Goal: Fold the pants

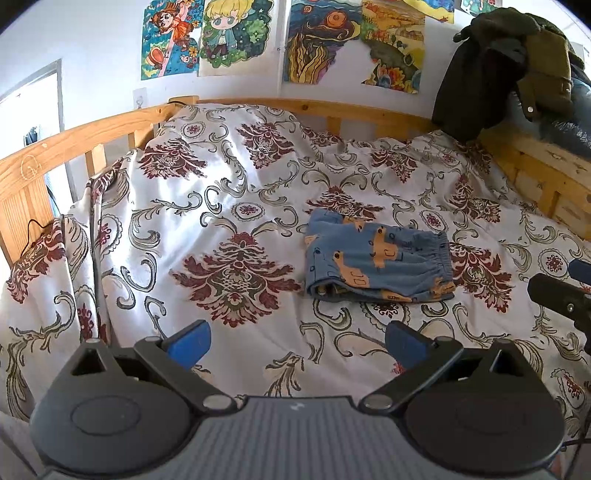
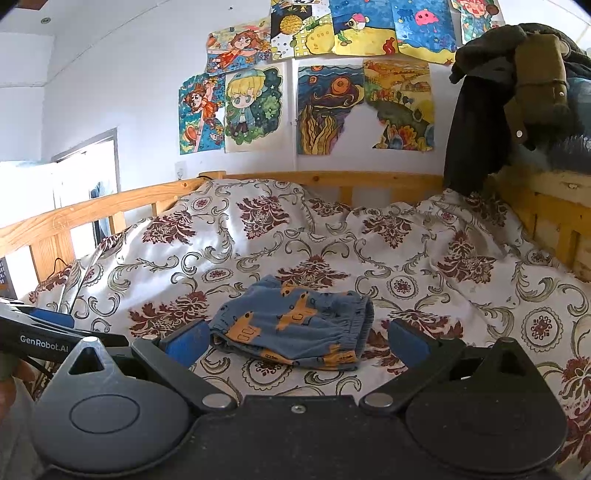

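From my left gripper (image 1: 297, 345), I see the pants (image 1: 378, 260) lying folded in a small bundle on the bed cover (image 1: 229, 206). They are blue with orange shapes on them. The stretchy waist is on the right side of the bundle. My two blue fingers (image 1: 192, 341) are wide apart and hold nothing. They hang over the cover, near the pants but not touching them. The cover is white with dark red flowers and curly leaves. A wooden bed rail (image 1: 74, 136) goes around the back of the bed. Bright drawings (image 1: 218, 35) hang on the wall. A dark coat (image 1: 509, 66) hangs over the right corner of the rail. At the right edge I can see part of my right gripper (image 1: 561, 291).

From my right gripper (image 2: 297, 343), the pants (image 2: 295, 325) are just in front of me, between my two fingers (image 2: 406, 345) in the picture. These fingers are wide apart too and grip nothing. The pants lie flat on the bed cover (image 2: 424, 236), folded up. At the left edge I see part of my left gripper (image 2: 44, 332). The same drawings (image 2: 255, 107), the coat (image 2: 517, 99) and the bed rail (image 2: 92, 210) are behind the bed.
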Available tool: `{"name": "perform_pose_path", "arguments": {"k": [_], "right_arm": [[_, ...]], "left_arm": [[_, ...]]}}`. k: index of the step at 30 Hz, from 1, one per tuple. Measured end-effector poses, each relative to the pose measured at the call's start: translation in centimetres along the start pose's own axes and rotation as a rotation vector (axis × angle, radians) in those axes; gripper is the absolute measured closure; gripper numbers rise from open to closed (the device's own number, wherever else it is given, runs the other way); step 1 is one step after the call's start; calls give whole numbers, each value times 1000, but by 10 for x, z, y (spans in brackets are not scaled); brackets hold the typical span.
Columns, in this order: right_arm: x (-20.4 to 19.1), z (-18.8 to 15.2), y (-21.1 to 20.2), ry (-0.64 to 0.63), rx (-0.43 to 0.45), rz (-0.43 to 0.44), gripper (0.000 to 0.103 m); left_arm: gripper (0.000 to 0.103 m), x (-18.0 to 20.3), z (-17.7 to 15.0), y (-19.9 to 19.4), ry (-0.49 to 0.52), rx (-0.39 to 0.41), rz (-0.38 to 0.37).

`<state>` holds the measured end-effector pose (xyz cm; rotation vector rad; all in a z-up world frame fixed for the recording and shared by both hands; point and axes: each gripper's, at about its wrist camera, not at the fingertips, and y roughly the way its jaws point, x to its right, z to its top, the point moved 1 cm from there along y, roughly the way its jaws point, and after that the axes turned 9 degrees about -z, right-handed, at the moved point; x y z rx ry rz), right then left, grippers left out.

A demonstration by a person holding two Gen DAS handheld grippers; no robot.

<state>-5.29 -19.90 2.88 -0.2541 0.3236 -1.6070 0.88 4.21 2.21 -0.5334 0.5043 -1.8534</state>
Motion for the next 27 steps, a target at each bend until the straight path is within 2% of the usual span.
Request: {"name": "perform_pose_path", "arguments": {"k": [12, 19, 27], "right_arm": [[-1, -2, 1, 4, -3, -1, 1], [-1, -2, 1, 4, -5, -2, 1], [-3, -2, 1, 5, -7, -4, 1]], "left_arm": [[0, -2, -1, 4, -16, -28, 20], [0, -4, 0, 2, -23, -30, -21], [0, -1, -1, 2, -13, -28, -15]]}}
